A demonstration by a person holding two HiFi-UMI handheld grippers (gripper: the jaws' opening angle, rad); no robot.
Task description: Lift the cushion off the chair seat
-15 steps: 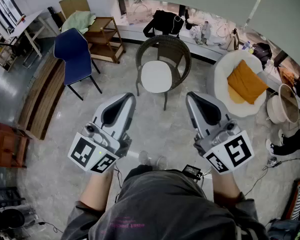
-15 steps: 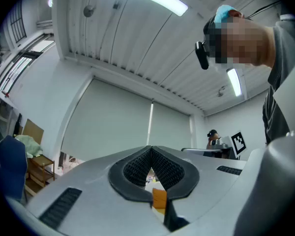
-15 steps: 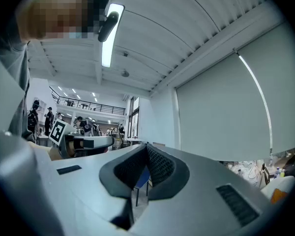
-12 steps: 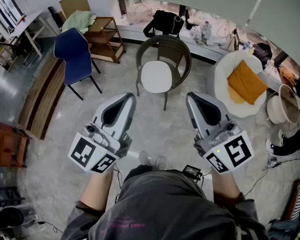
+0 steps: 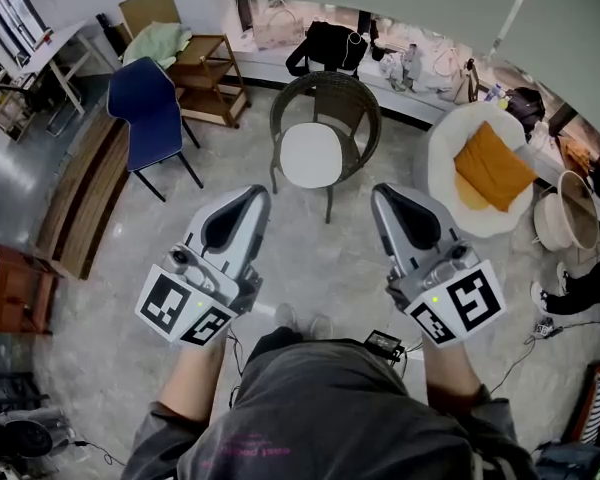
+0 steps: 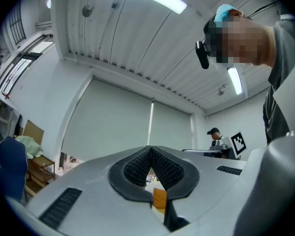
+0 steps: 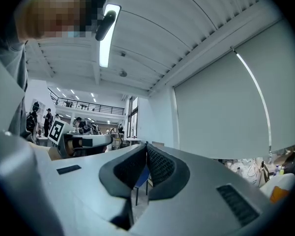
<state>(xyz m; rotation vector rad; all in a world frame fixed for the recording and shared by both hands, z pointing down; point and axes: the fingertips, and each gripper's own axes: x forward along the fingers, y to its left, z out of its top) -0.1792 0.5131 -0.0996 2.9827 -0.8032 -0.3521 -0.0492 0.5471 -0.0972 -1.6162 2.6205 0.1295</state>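
Starting nearest: the left gripper (image 5: 254,197) and right gripper (image 5: 382,194) are held side by side, roughly level, above the person's dark grey shirt (image 5: 330,408). Both are clenched tip to tip with nothing grasped (only background is seen through the small gap behind the ribbed black pads (image 6: 132,171)). Nothing is touched by either, so the reach is judged not yet begun. They are probably kept closed and centred while the target is lined up. The shells are smooth moulded grey plastic, tapering to a point.

Across the glossy marbled floor (image 5: 310,258), the wicker chair (image 5: 325,88) is faced squarely. It has a dark woven rounded back and thin legs. The cushion (image 5: 310,155) lies flat on its seat, untouched and well apart from both grippers. It is white, round and thin, likely soft and light.

A blue chair (image 5: 148,108) with a hard smooth shell is seen to the left. A white bowl-shaped seat (image 5: 442,133) holding an orange cushion (image 5: 492,163) is seen to the right. Farthest, a black bag (image 5: 328,43) is set on the ledge.
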